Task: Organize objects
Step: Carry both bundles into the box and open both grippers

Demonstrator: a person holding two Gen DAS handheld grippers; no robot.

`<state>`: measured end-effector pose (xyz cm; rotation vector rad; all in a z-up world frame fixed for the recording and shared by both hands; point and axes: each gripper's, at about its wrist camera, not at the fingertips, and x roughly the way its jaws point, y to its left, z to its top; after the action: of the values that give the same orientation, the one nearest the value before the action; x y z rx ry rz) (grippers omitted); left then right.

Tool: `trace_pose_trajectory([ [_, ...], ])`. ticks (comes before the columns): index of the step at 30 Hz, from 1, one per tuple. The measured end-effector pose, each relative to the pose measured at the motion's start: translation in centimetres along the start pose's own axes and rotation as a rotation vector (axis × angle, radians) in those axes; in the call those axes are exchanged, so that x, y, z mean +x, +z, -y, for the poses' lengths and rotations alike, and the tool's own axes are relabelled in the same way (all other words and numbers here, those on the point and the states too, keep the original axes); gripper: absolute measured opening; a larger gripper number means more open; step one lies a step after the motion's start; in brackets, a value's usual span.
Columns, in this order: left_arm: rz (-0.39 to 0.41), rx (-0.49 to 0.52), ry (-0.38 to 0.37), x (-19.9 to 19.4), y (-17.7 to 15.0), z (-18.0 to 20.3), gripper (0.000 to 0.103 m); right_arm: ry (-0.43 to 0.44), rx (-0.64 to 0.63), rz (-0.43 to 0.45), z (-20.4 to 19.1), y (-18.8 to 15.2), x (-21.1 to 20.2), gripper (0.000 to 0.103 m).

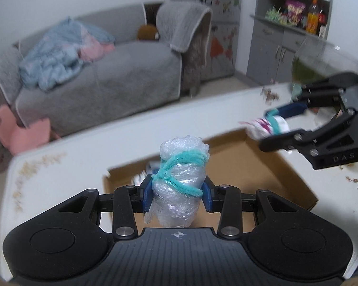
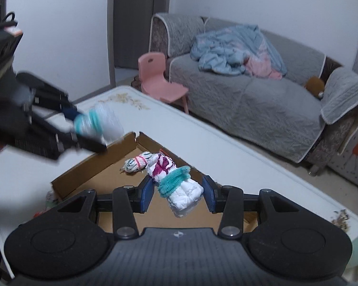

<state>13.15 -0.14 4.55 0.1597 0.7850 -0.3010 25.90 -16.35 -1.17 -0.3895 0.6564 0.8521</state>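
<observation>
The left gripper (image 1: pixel 179 196) holds a clear plastic-wrap bundle (image 1: pixel 182 183) tied with a teal pipe cleaner (image 1: pixel 179 174); its jaws are closed part-way on the bundle's lower half, and the bundle stands upright above the near edge of the cardboard box (image 1: pixel 296 181). The right gripper (image 2: pixel 179 196) holds a white-and-magenta bundle (image 2: pixel 176 186), also bound with teal cord, tilted across its jaws above the same box. One small striped bundle (image 2: pixel 134 163) with a pink tie already lies inside the box, at its far corner. Risk, judged from these views: both grippers hang over the box at once, close together, so a collision of the two tools is possible on descent. The wrap is slick and compressible; the left bundle may slide down through the jaws. The right bundle is held off-centre and tilted, so it may pivot or drop outside the box wall onto the tabletop (image 2: pixel 226 147). Hard to make out: in each view the other gripper is motion-blurred. The box floor directly beneath both jaws is hidden by the gripper bodies. A glass vessel with green contents (image 1: pixel 307 69), beyond the box, is blurred and cut off.
</observation>
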Motion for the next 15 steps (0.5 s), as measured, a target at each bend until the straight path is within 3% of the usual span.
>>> trace_pose_trajectory([
  [10,-0.145,-0.020,-0.004,8.1,-3.1,-1.5,0.047,0.042,0.020,-0.115,0.1,-0.8,7.6,0.040],
  [15,-0.170,-0.006,0.054,10.1,-3.5,-1.8,0.047,0.068,0.024,-0.163,-0.4,-1.1,10.1,0.040],
])
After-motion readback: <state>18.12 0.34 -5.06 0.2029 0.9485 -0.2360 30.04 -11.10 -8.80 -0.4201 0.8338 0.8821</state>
